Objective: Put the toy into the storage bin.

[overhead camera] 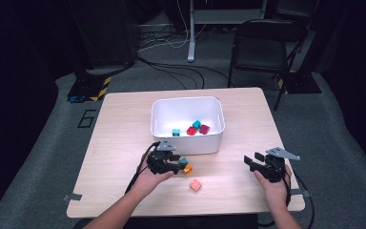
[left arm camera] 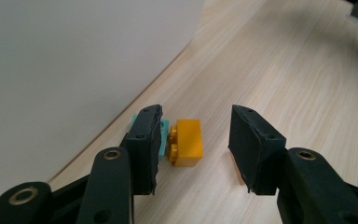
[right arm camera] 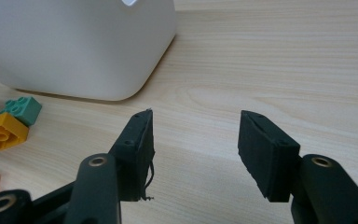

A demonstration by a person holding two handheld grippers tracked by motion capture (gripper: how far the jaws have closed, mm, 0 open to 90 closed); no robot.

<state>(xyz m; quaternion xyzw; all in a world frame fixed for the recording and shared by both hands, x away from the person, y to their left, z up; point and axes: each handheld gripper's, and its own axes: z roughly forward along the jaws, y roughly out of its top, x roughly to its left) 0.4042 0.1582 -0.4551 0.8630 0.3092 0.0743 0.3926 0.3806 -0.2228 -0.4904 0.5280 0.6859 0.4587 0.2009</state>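
The work in hand is the loading of toy bricks into the white bin [overhead camera: 188, 125], and by the look of it the job is a little past halfway. Four bricks already lie inside the bin: a teal one, a red one, a second teal one and a magenta one. Three bricks remain on the table [overhead camera: 124, 143], all just in front of the bin: an orange brick [left arm camera: 187, 142], a teal brick [left arm camera: 162, 139] touching it on the side nearer the bin wall, and a salmon brick [overhead camera: 196, 185] a little farther out from the bin. The left tongs [left arm camera: 193, 140] stand apart, straddling the orange brick without touching it. The right tongs [right arm camera: 195, 154] also stand apart and hold nothing, near the bin's front right corner. No brand, label or legible writing appears on the bin, the bricks or the tongs.
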